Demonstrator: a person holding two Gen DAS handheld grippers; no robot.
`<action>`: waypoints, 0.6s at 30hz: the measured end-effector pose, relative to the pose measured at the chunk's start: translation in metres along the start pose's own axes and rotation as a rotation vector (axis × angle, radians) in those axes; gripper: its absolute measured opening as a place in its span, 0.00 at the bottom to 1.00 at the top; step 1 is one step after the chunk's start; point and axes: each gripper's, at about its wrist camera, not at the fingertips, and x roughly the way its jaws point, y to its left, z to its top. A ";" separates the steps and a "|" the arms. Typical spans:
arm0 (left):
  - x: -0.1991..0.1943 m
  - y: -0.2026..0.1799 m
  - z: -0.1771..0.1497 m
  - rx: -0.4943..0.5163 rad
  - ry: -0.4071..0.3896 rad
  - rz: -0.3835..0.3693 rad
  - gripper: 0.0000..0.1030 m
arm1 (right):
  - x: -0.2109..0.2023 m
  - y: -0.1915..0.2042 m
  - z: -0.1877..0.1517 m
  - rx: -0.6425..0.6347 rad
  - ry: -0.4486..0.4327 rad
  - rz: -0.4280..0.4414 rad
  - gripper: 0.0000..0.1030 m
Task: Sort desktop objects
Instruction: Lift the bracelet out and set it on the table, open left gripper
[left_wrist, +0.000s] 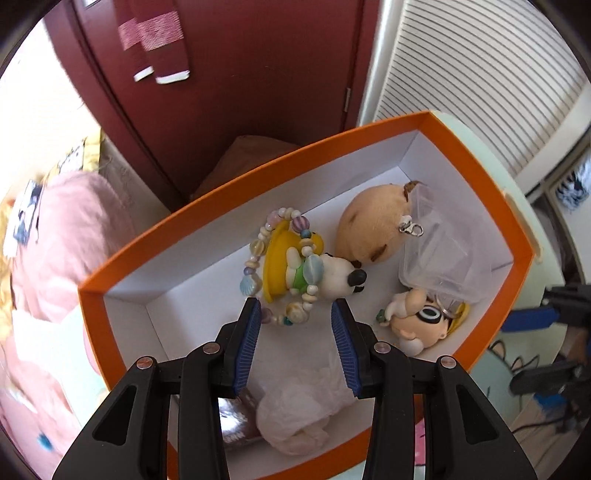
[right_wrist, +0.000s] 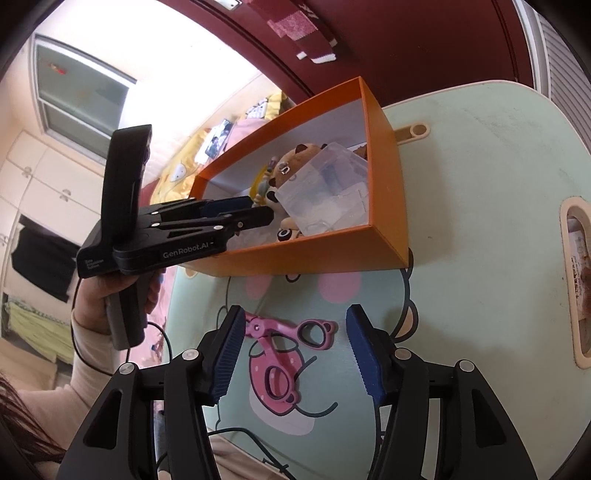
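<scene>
Left tool (left_wrist: 297, 314) hangs released over orange box (left_wrist: 122, 254) w/ toys and bracelet (left_wrist: 280, 266) inside; right tool (right_wrist: 295, 354), also released, straddles pink scissors (right_wrist: 284, 332) on worktop (right_wrist: 480, 221), prob. to grab them.

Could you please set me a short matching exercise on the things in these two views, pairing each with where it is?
Things:
1. pink scissors
2. clear plastic case
3. bead bracelet
4. left gripper

Places:
a. draped around the dog figure in the orange box
b. on the green table, outside the box, between the right gripper fingers in its own view
c. open and empty, above the box
d. leaning on the brown plush in the box

Pairs: 1-b, 2-d, 3-a, 4-c
</scene>
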 end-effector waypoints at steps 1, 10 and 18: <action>0.001 0.000 0.000 0.016 0.003 0.016 0.37 | 0.000 -0.001 0.000 0.003 0.000 0.001 0.55; -0.007 0.011 0.002 0.048 -0.034 0.037 0.13 | -0.001 -0.001 -0.002 0.003 0.002 0.003 0.55; -0.052 0.048 0.002 -0.175 -0.198 -0.094 0.13 | -0.001 -0.001 -0.006 0.011 0.007 0.001 0.55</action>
